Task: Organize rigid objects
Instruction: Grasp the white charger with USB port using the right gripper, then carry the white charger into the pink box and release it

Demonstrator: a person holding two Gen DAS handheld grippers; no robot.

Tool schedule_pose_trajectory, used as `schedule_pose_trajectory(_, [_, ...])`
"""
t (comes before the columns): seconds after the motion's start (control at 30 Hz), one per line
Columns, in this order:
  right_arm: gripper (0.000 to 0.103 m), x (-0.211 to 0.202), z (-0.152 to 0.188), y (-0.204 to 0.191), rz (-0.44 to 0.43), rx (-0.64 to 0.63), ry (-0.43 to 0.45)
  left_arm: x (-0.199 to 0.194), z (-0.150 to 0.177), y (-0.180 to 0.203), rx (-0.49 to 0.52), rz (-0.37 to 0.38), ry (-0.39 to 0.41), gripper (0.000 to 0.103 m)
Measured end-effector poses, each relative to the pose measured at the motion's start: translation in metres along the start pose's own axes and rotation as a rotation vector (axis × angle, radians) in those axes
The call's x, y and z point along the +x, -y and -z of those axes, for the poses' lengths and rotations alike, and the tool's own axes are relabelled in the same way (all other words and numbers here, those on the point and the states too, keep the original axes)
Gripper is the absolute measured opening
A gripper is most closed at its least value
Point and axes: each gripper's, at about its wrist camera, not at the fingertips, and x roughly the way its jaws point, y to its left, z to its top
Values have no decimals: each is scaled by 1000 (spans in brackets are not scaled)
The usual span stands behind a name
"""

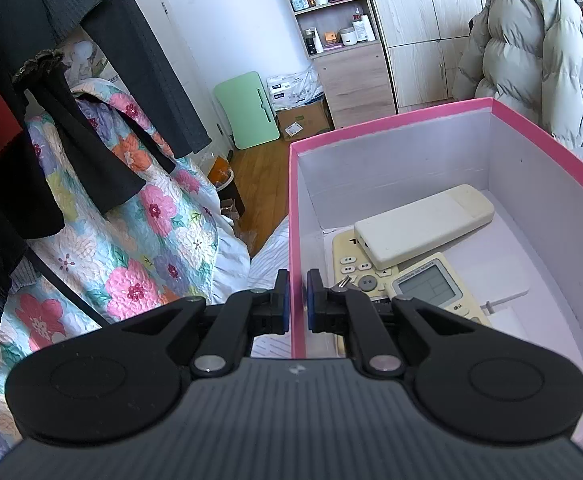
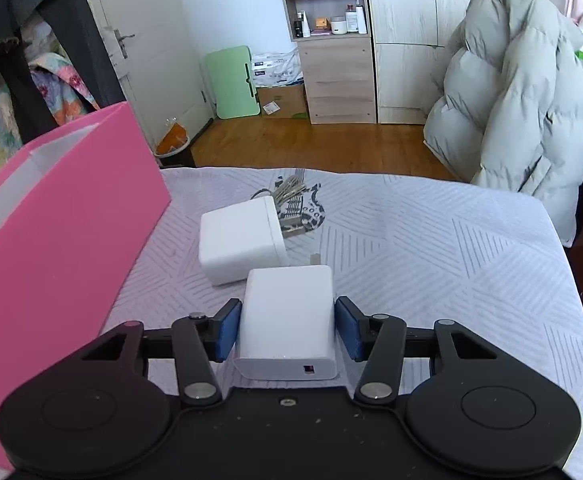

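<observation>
- My left gripper point(image 1: 298, 300) is clamped nearly shut on the near wall of the pink box point(image 1: 391, 128), one pad outside, one inside; it steadies the box, which already holds two remote controls point(image 1: 423, 228).
- My right gripper point(image 2: 287, 330) stands about half open around the nearer white charger point(image 2: 289, 316); the left pad touches its side, the right pad shows a sliver of gap; whether it grips I cannot tell.
- The charger lies on the bedspread point(image 2: 431, 248), long axis running straight away from me between the fingers point(image 2: 227, 330); the box stands just to its left.
- A second white charger point(image 2: 241, 238) and a bunch of keys point(image 2: 291, 196) lie beyond, toward the far edge.
</observation>
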Motion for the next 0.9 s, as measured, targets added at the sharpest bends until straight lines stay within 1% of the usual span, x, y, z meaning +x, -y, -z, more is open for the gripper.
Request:
schedule_pose_trajectory(0.13, [56,-19,10,-5,-36,8,25,0,0,0,1,0,0,7])
schedule_pose_trajectory(0.33, [56,-35,29,-13,-94,63,38,0,0,0,-2,2,0,7])
schedule_pose_trajectory(0.5, [56,-66,19,-32,-151,25,95,0,0,0,0,0,-1,7])
schedule_pose_trajectory(0.57, [56,-79,12,-42,-213,0,118,0,0,0,1,-1,-1,7])
schedule_pose_trajectory(0.6, [56,-82,9,-46,-268,1,121,0,0,-1,-2,1,0,7])
schedule_pose_trajectory(0.67, [56,-82,3,-53,-391,25,100,0,0,-1,-6,6,1,7])
schedule_pose_trajectory(0.7, [56,-82,1,-59,-437,22,94,1,0,-2,-9,7,2,7])
schedule_pose_trajectory(0.8, [56,-85,-3,-84,-515,-44,102,0,1,-2,-12,9,6,7])
schedule_pose_trajectory(0.9, [56,-82,-12,-112,-559,-158,88,0,1,-1,-12,9,7,7])
